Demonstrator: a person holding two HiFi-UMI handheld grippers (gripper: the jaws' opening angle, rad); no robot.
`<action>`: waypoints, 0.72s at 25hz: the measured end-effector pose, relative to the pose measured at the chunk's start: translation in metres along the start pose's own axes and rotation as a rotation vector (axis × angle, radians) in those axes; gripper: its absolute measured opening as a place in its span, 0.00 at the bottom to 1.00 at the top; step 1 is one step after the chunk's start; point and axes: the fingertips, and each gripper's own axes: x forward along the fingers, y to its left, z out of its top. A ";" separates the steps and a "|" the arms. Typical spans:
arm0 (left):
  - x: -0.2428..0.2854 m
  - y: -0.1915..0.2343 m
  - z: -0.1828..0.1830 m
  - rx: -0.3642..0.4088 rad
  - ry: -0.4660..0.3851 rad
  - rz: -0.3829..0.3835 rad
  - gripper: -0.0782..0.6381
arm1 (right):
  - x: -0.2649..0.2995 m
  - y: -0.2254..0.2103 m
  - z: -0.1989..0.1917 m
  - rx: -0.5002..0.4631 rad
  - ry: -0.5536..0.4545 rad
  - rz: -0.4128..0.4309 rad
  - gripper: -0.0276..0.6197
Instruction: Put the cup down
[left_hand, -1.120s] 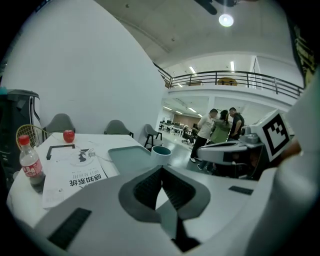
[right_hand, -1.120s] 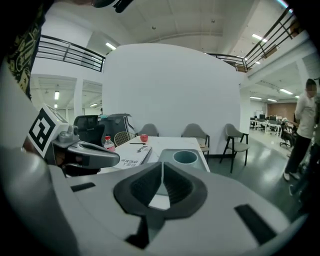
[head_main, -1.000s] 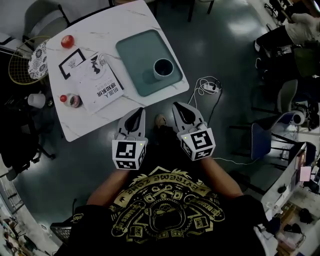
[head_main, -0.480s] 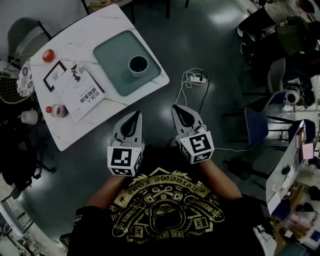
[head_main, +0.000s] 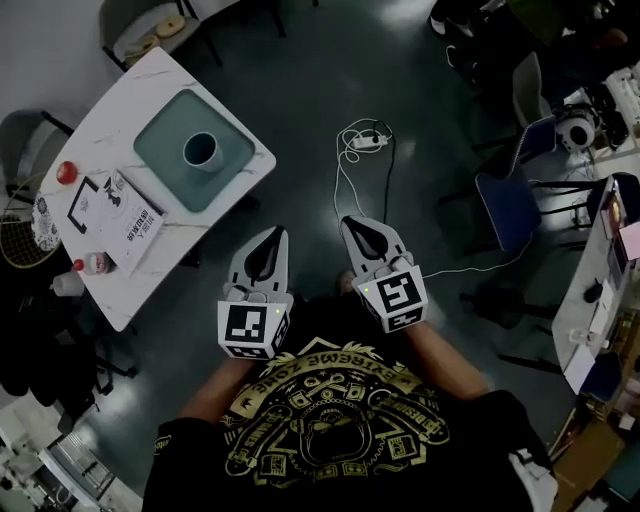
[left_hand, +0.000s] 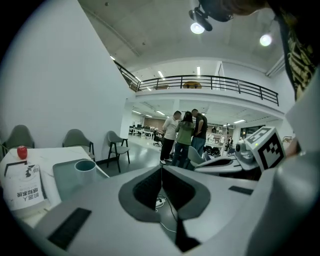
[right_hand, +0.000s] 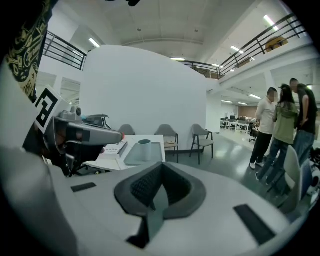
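- The left tool (head_main: 273, 236) sits in the lower middle of the head view. Its jaws are pressed together with nothing between them, which the left gripper view confirms.
- The right tool (head_main: 352, 225) lies just beside it to the right. Its jaws are likewise closed tight and it holds nothing.
- Both tools point toward the top of the frame over the dark floor (head_main: 300, 110), well apart from the bench (head_main: 130, 100).
- The cup (head_main: 200, 150) stands upright on a teal tray (head_main: 168, 125) on the white bench at the upper left of the head view, with neither tool touching it.
- In the left gripper view the cup (left_hand: 85, 168) appears at the left, and in the right gripper view (right_hand: 144, 145) left of centre.
- A booklet (head_main: 126, 226) lies on the bench below and left of the tray, and a red apple (head_main: 67, 172) sits near the bench's left edge.
- A white cable (head_main: 345, 185) trails across the floor above the right tool.
- Three people (left_hand: 186, 134) stand together in the background at the centre of the left gripper view.
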 end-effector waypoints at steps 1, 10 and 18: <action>0.002 -0.008 0.001 0.010 -0.001 -0.002 0.13 | -0.007 -0.006 -0.002 0.004 -0.001 -0.005 0.05; 0.021 -0.074 0.003 0.030 -0.016 0.036 0.13 | -0.067 -0.054 -0.018 0.012 -0.013 -0.016 0.05; 0.040 -0.132 -0.010 0.058 0.000 -0.011 0.13 | -0.114 -0.090 -0.040 0.031 -0.018 -0.064 0.05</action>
